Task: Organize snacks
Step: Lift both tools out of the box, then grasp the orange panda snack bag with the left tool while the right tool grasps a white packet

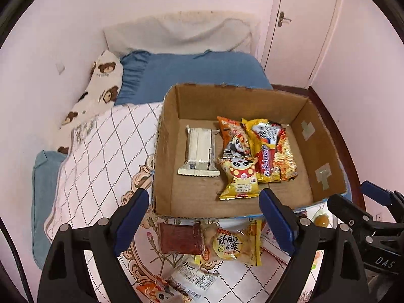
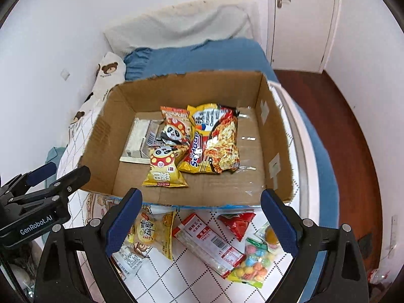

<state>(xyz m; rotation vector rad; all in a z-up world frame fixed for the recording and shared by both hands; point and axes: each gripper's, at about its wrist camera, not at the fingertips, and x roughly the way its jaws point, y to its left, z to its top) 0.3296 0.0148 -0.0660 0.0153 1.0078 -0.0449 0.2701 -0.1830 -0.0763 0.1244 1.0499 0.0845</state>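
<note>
1. Left gripper (image 1: 204, 209): jaws spread wide, nothing between the blue pads, held above the bed and tilted down toward the near edge of the box.
2. Right gripper (image 2: 202, 208): jaws likewise wide apart and empty, beside the left gripper, above the loose snacks.
3. Cardboard box (image 2: 101, 136): open-topped, resting on the quilt (image 1: 101, 156), just beyond both grippers.
4. Contents of box: white cracker pack (image 1: 200, 151) at the left; orange panda packet (image 1: 233, 133) beside it; yellow panda packet (image 2: 164, 169) in front, overlapping the orange one; noodle packet (image 2: 214, 141) at the right, overlapping the orange one.
5. Loose snacks on the quilt, in front of the box: dark red packet (image 1: 180, 238); yellow bun packet (image 2: 152, 232) just beside it; long red-and-white packet (image 2: 209, 245); small red bag (image 2: 236, 221); bag of coloured candy balls (image 2: 255, 265); jelly cup (image 2: 271, 237); white labelled packet (image 1: 193, 277); another orange packet (image 1: 159, 294) at the lower edge.
6. Surroundings: blue pillow (image 1: 192, 73), bear-print pillow (image 1: 101, 85), door (image 1: 305, 25).
</note>
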